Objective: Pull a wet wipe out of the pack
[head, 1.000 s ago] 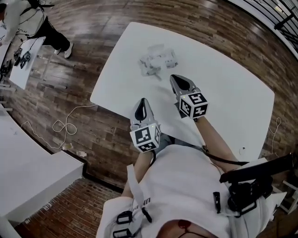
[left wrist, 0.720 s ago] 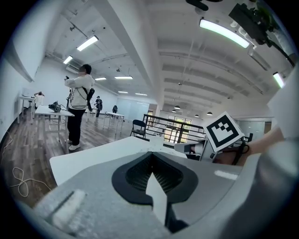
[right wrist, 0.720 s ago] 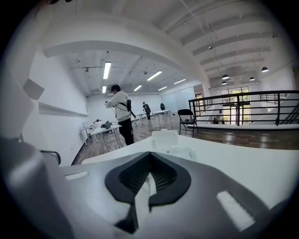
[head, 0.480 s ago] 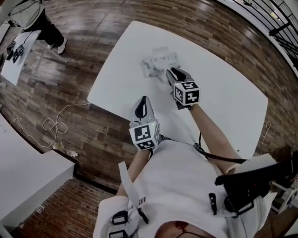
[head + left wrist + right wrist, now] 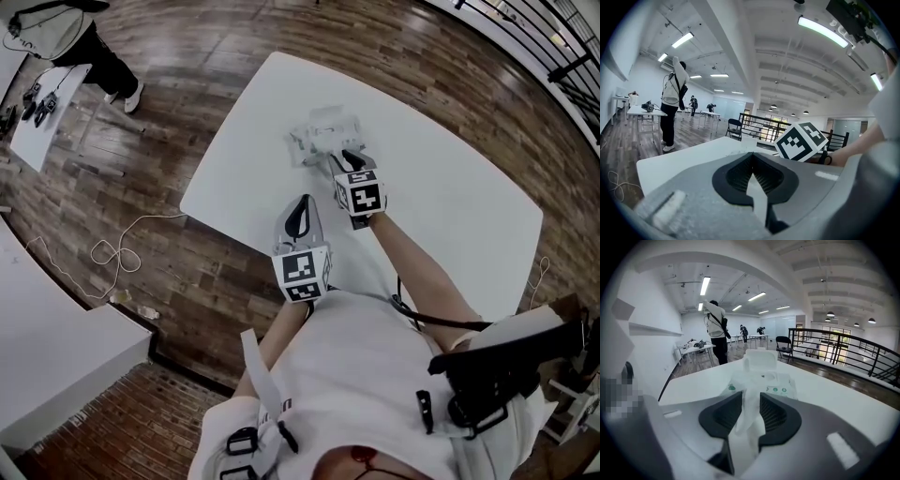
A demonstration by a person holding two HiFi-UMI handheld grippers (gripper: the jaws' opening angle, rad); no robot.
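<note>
right gripper jaws, just spreading, flank the wet wipe; left gripper jaws pressed together.

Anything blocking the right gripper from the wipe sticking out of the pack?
Nothing visible. The wipe stands up between the jaws of the right gripper, which have just been opening and do not press it. The lid of the pack is flipped back behind it. The left gripper hangs nearer the person, shut.

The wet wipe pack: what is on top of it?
An open flip lid, and one wipe sticking up from the opening. The pack itself hides whatever is inside.
</note>
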